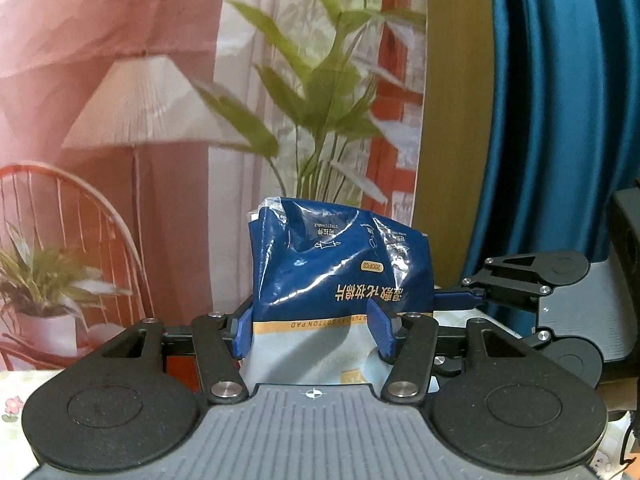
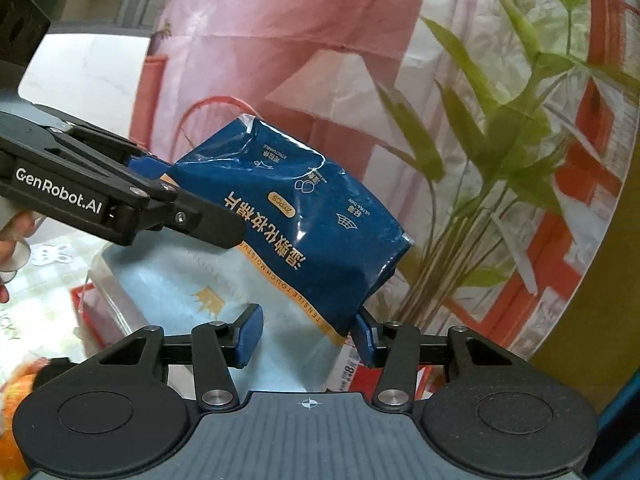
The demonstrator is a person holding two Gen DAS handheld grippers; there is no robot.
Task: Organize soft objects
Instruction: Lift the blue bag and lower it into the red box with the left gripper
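The left gripper (image 1: 314, 330) has its blue jaws clamped on either side of a soft plastic pack of cotton pads, dark blue above and pale blue-white below with a gold band between (image 1: 340, 276); the film bulges and creases where the pads pinch it. The pack is held up in the air, printed face upside down, with nothing under it that I can see from the left wrist view. Further right the right gripper (image 2: 308, 336) sits at the pack's lower corner: its right pad touches the dark blue edge, while its left pad stands clear in front of the pale part, so those jaws are apart and not yet gripping. Below, glimpsed past the pack, a tabletop with a light flower-and-rabbit print cloth (image 2: 48, 280) carries a red-edged box (image 2: 86, 312) near its middle, only partly visible.

I'd judge this the carrying step: the pack is lifted and being passed or steadied between both hands. Next the right jaws would need to close squarely on the corner before the left lets go, or the slippery film may slide out
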